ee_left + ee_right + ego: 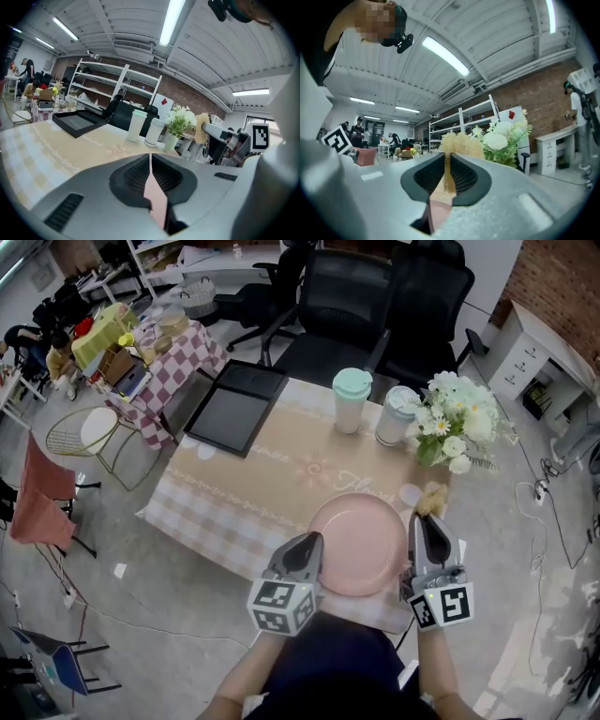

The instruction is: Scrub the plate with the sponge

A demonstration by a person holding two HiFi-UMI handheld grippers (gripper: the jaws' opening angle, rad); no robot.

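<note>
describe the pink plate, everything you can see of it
The plate is round, plain pale pink, smooth, with a shallow upturned rim and nothing on it. It lies about level at the near edge of the table, between both grippers. The left gripper is shut on its left rim. The right gripper, holding the sponge, is beside its right rim; the sponge is off its face.

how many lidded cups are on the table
2: a mint-lidded cup at the far edge of the table, and a second cup just right of it, beside the flowers. None seem hidden.
</note>
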